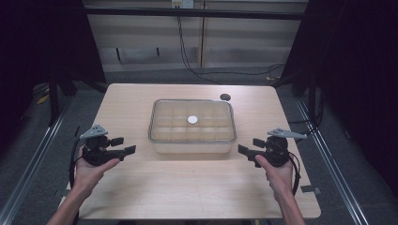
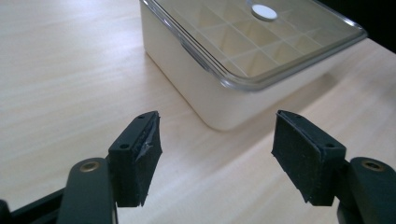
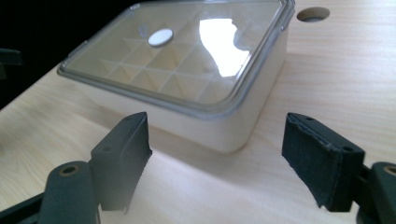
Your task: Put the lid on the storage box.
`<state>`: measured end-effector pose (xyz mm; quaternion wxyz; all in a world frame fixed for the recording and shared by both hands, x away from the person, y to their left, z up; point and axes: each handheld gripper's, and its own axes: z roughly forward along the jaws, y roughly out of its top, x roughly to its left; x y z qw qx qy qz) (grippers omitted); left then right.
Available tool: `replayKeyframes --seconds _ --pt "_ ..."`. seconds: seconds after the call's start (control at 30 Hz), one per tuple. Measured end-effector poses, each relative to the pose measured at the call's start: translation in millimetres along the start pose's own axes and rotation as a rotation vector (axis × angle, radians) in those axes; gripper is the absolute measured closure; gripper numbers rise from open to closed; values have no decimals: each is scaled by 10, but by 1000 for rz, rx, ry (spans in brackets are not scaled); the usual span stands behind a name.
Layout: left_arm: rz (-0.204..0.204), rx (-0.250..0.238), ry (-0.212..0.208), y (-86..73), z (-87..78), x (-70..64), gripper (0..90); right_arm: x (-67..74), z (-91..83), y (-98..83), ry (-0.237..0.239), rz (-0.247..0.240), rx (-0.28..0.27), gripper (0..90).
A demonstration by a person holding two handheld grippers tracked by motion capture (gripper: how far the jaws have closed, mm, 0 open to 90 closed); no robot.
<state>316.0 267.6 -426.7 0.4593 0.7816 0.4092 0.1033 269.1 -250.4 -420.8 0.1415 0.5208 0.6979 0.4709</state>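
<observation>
jaws stood wide apart on both sides, with nothing between them. left gripper (image 1: 126,145) waited near the left end of the box (image 1: 192,140), not touching. right gripper (image 1: 248,146) waited near the right end, also apart from it. box sat in the middle of the table (image 1: 141,197), nearer the far edge. clear lid (image 2: 280,51) lay flat on top, all the way shut, with a small white dot (image 1: 192,119) in its middle. little square rooms under the lid looked bare. looked like the very start: box not yet held, lid not yet lifted, whole job still left.
</observation>
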Motion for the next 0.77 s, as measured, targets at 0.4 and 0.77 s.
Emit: replayKeyframes --seconds 0.4,0.77 --pt "27 97 -13 -481 -98 -230 298 31 -258 -475 -25 22 28 203" --pt "-31 106 -11 -799 -209 -232 286 5 -312 -725 -20 40 41 196"
